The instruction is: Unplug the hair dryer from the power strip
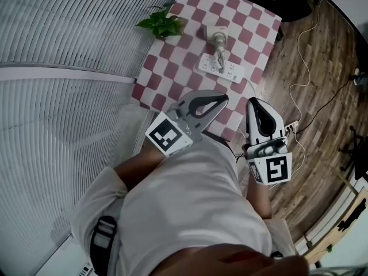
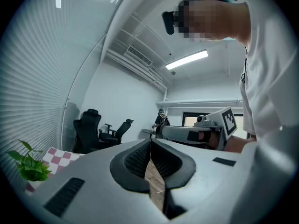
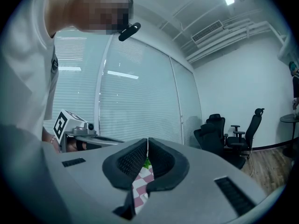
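Both claws are pressed shut with nothing between their pads. My left gripper point(image 1: 222, 99) and my right gripper point(image 1: 253, 103) hang side by side over the near edge of the checked table point(image 1: 172, 76), well short of the work.

Nothing of the task is done, as far as I can judge. The hair dryer point(image 1: 218, 41) lies at the far side of the table, and its near end meets the white power strip point(image 1: 222, 69), where the plug looks to be seated. I have yet to reach across, steady the strip, grip the plug and pull it free.

The plug is too small for me to tell how it sits. My shirt point(image 1: 190, 200) and the grippers hide the table's near edge. Neither gripper view shows dryer or strip. Through its jaw gap the right one gives only a sliver of the table's checks and a green leaf point(image 3: 147, 163), the left one only wooden floor point(image 2: 155, 180)
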